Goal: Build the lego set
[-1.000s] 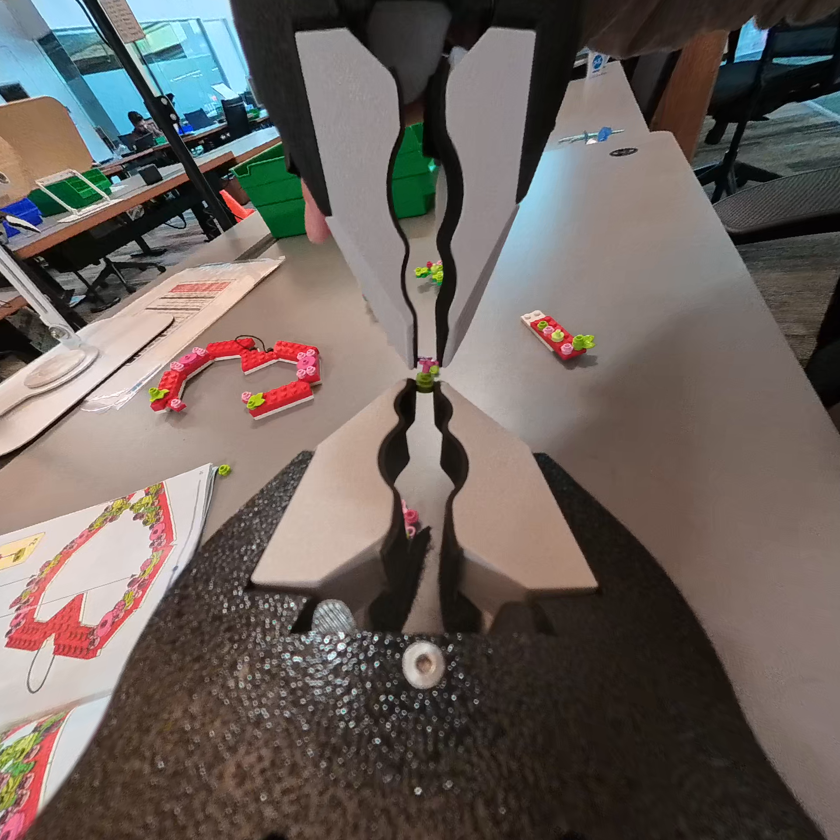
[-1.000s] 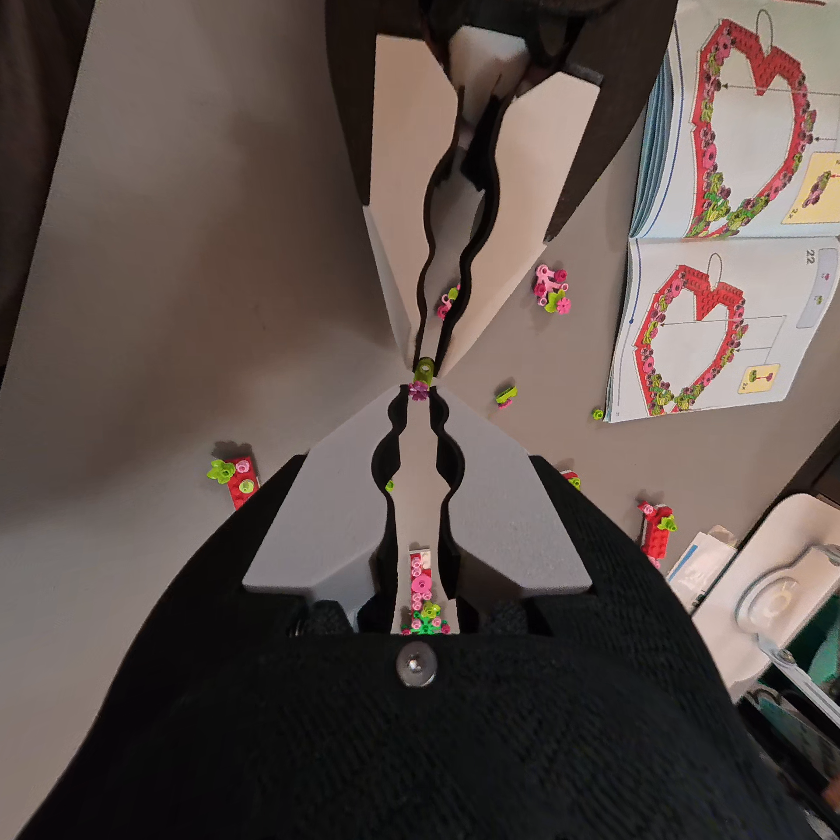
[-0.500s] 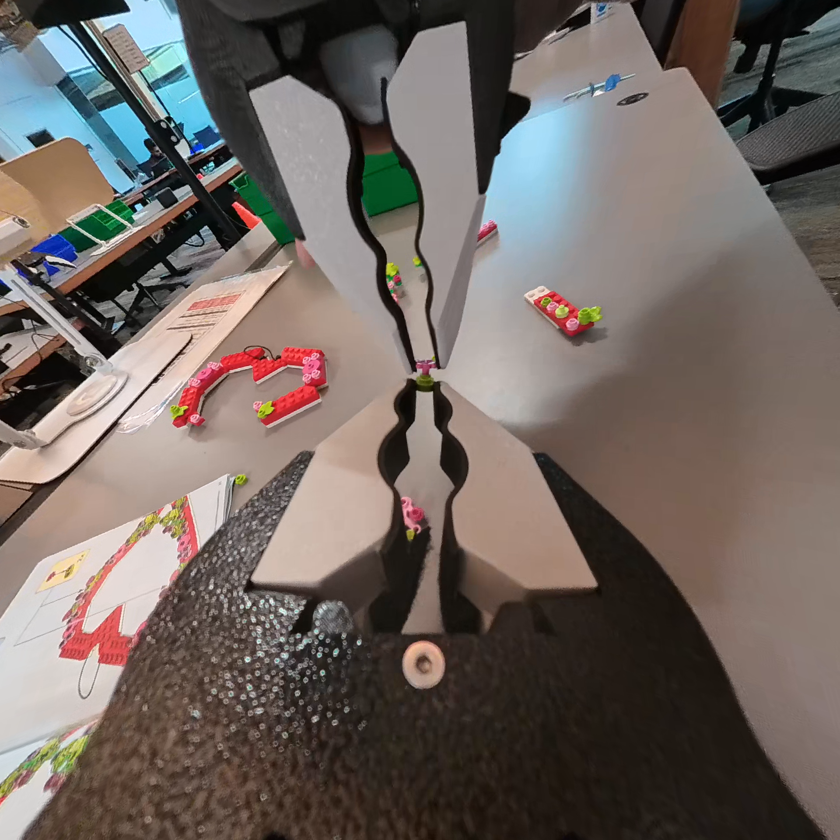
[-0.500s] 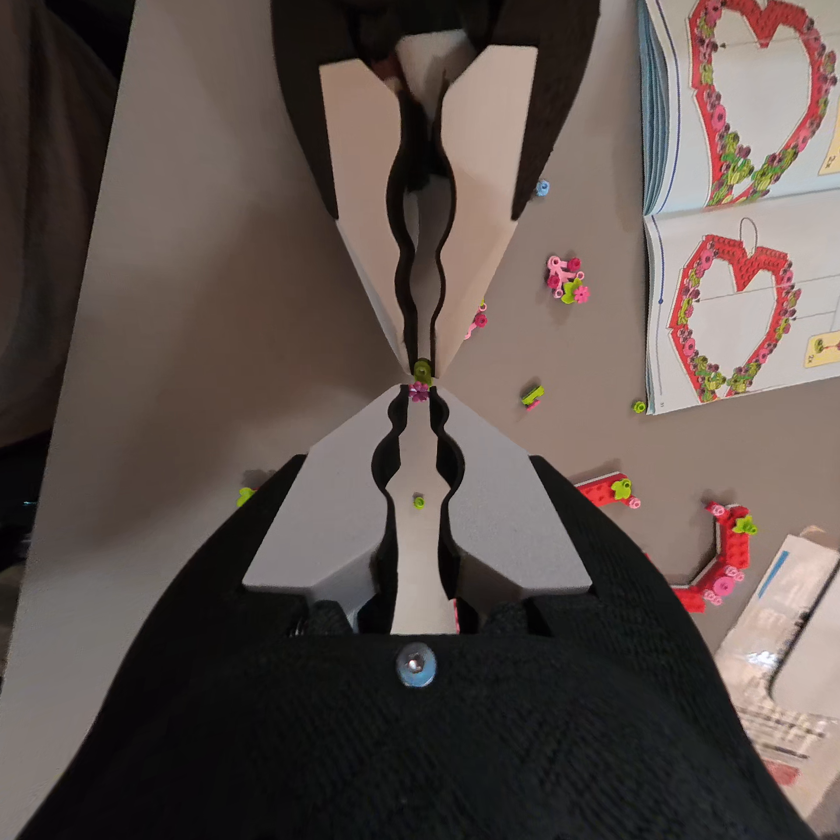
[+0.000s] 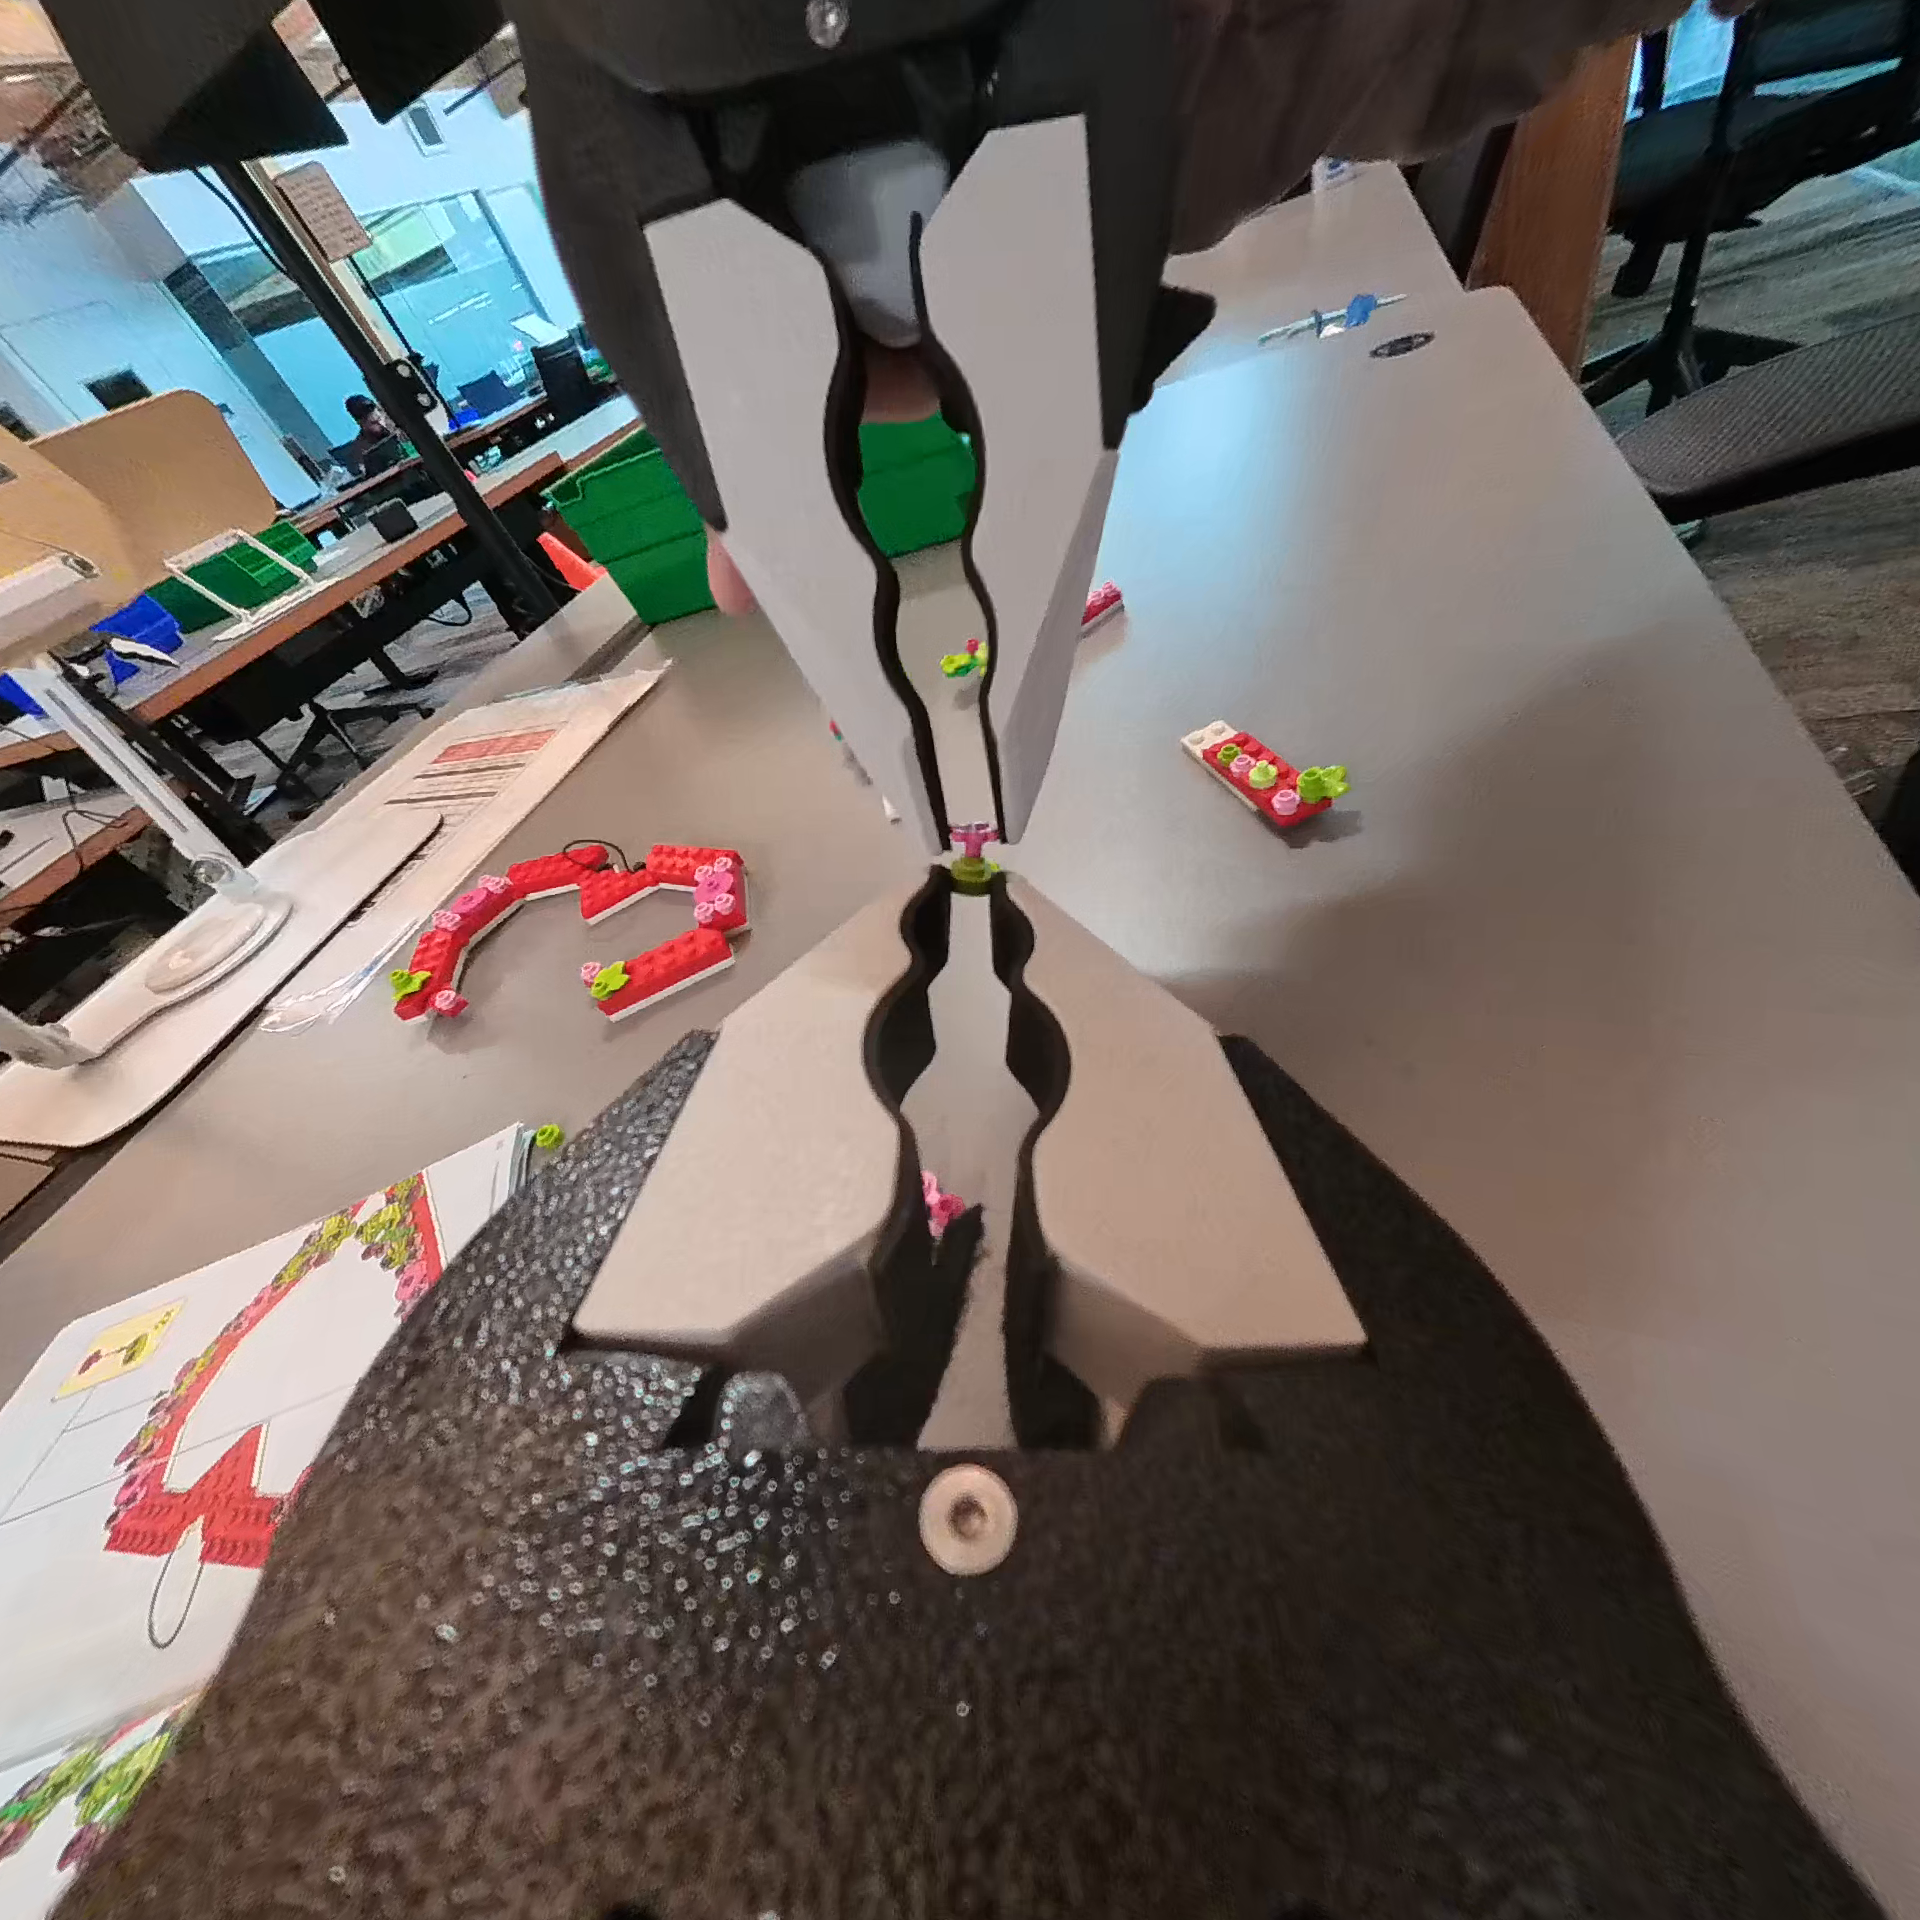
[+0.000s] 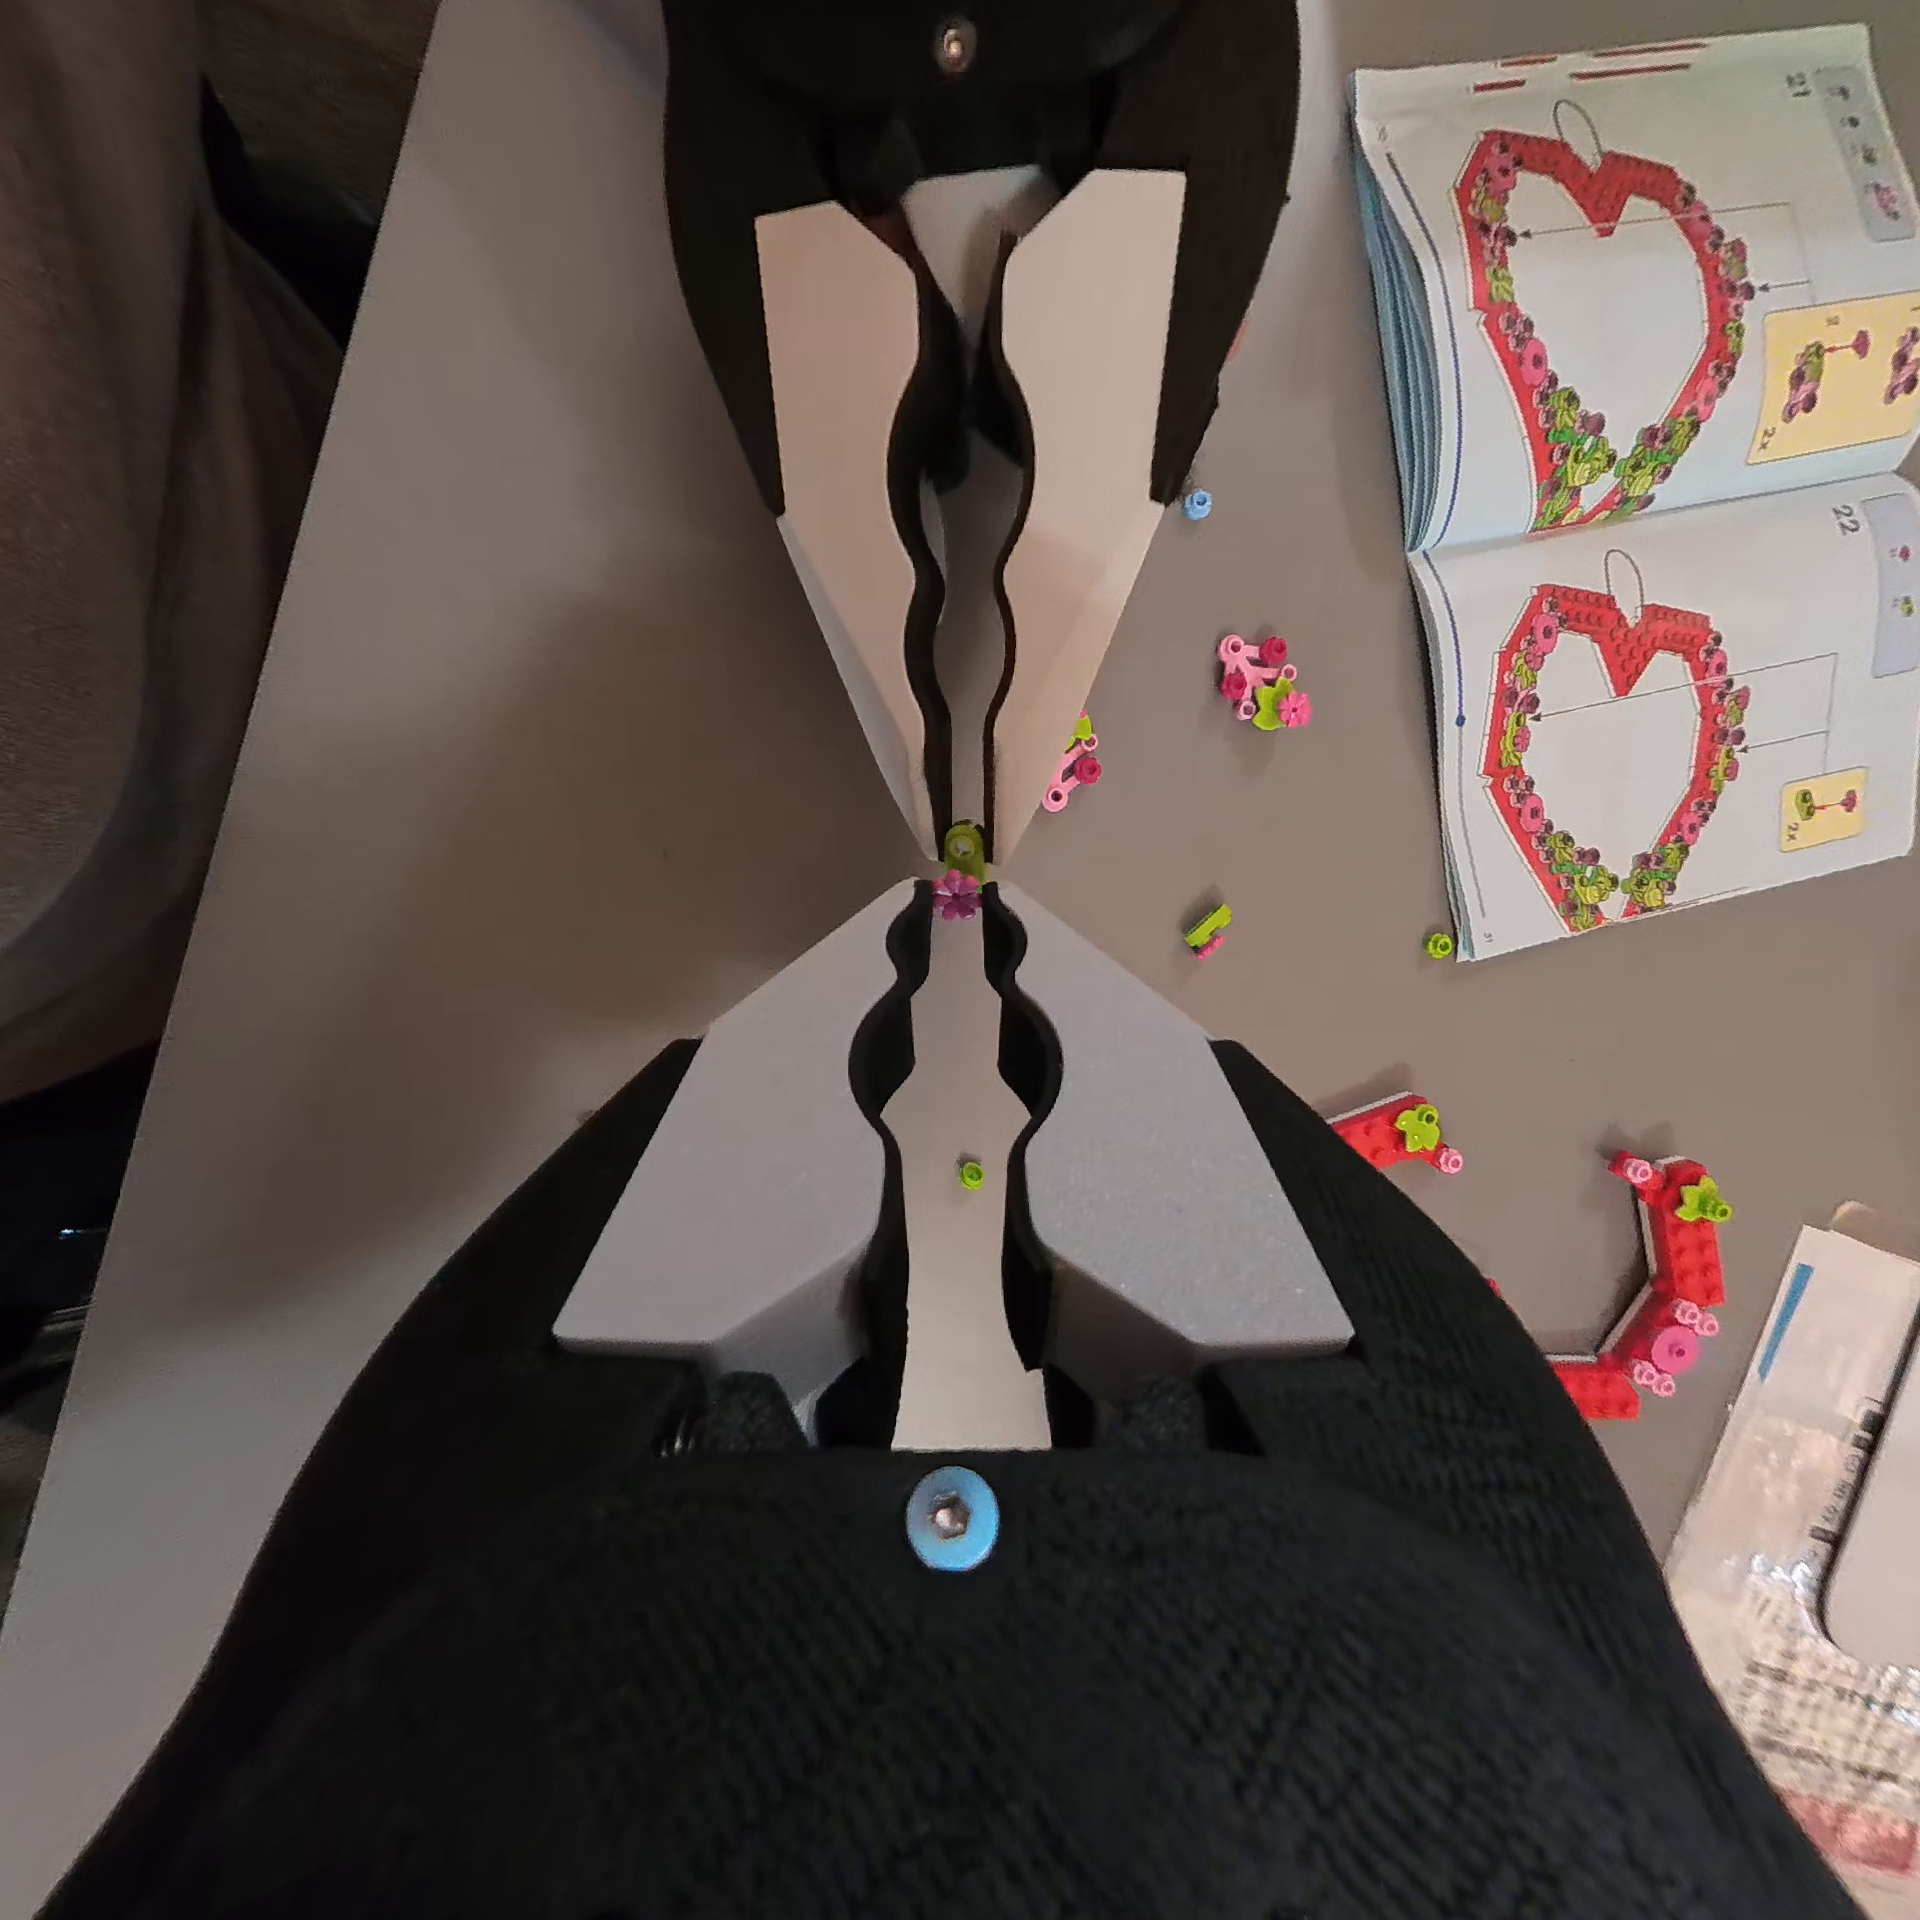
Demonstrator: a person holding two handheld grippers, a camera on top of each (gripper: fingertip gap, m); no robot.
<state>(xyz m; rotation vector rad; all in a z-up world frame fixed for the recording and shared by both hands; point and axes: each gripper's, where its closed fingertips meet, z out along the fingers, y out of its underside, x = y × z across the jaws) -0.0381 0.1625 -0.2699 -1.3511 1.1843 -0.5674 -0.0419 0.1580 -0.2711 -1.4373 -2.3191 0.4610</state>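
My left gripper (image 5: pixel 971 881) is shut on a small lime green piece (image 5: pixel 971 876), held above the grey table. My right gripper (image 5: pixel 975 831) comes down from above, tip to tip with the left, shut on a magenta flower piece (image 5: pixel 974 833). The flower sits right on top of the lime piece. In the right wrist view, my right gripper (image 6: pixel 956 899) holds the flower (image 6: pixel 956 896) against the lime piece (image 6: pixel 963 844) in the left gripper (image 6: pixel 963 847). A curved red heart section (image 5: pixel 582 914) lies on the table to the left.
A red plate with studs (image 5: pixel 1262 774) lies to the right. The open instruction booklet (image 6: pixel 1662 520) lies beside loose pink and green pieces (image 6: pixel 1262 681) and red heart sections (image 6: pixel 1673 1278). Green bins (image 5: pixel 644 520) stand at the back, and a lamp base (image 5: pixel 208 935) is at the left.
The grippers stay tip to tip with the two pieces pressed together. Both have swung as a pair, so the table behind them has shifted. Both grips are unchanged.
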